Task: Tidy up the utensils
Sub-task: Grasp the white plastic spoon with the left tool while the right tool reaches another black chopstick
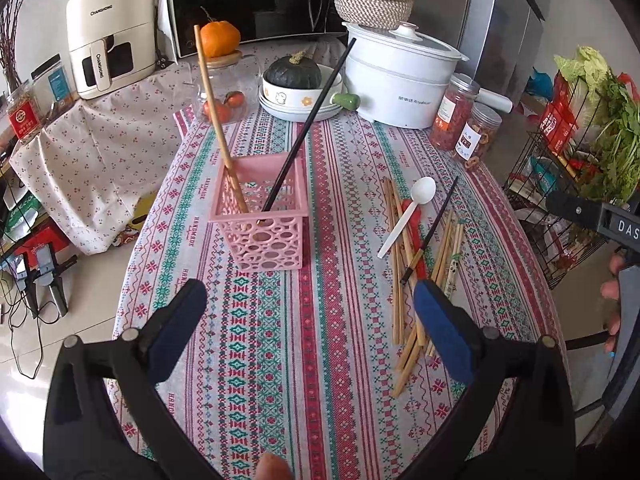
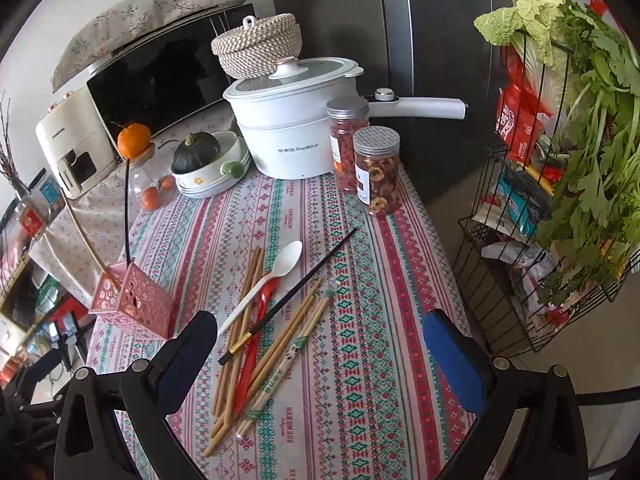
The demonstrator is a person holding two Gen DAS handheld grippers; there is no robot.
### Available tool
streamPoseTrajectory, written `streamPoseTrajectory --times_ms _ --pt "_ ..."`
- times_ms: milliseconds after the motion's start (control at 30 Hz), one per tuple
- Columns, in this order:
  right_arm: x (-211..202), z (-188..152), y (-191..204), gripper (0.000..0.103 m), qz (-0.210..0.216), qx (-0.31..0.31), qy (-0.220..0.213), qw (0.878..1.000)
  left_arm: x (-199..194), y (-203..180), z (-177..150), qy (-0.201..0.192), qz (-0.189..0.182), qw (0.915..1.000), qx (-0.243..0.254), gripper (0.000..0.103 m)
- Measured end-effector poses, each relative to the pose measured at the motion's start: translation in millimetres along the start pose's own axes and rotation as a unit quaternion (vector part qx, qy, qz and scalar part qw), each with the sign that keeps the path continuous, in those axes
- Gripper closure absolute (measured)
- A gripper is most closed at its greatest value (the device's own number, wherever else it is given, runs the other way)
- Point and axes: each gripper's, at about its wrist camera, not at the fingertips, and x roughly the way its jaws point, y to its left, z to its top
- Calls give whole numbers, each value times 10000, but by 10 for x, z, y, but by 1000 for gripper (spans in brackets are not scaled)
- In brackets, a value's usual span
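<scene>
Nearest in the right wrist view, the right gripper point(image 2: 320, 344) has its fingers point(image 2: 454, 364) spread as wide as they go, with nothing between the pads. Under and just ahead of the left finger lies the loose pile: bamboo chopsticks point(image 2: 256, 320), a red spoon point(image 2: 256, 332), a black chopstick point(image 2: 296, 292) laid across them, and a white spoon point(image 2: 272, 276) whose bowl points away from the fingers. The patterned desk point(image 2: 360, 280) is bare between the two fingers on the right side.

The left gripper point(image 1: 308, 312) is also wide open and empty. Its right finger point(image 1: 440, 320) overlaps the near ends of the same pile, though whether it touches them or hangs above them I cannot tell. Straight ahead of its left finger stands the pink basket point(image 1: 260, 216), upright, with one bamboo chopstick point(image 1: 216, 108) and one black chopstick point(image 1: 312, 120) leaning in it.

By my reading the task is only begun: two pieces are in the basket, and the spoons, the other black chopstick and most of the bamboo ones are still on the desk.

Far beyond the fingers sit a white pot point(image 2: 288, 136) and two jars point(image 2: 376, 168).

The near ends of some chopsticks are hidden behind the fingers, so their count is uncertain. The basket's floor is hard to see through its pierced walls. The other gripper's body and a few fingertips of a hand are cut off at the left view's right edge.
</scene>
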Motion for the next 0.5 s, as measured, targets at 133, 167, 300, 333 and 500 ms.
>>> streamPoseTrajectory --times_ms 133,167,300,333,500 --pt "95 -16 -257 0 -211 218 151 9994 127 -362 113 61 53 9990 434 0" --pt "121 -19 -311 0 -270 244 191 9992 183 -444 159 137 75 9985 519 0" --pt "272 -35 -497 0 -336 397 453 9976 437 -749 344 403 156 9956 835 0" --pt "317 -40 -547 0 -347 436 552 9969 501 -810 379 499 147 9945 906 0" --pt "447 -35 -780 0 -554 531 725 9944 849 -1023 582 781 131 9917 1010 0"
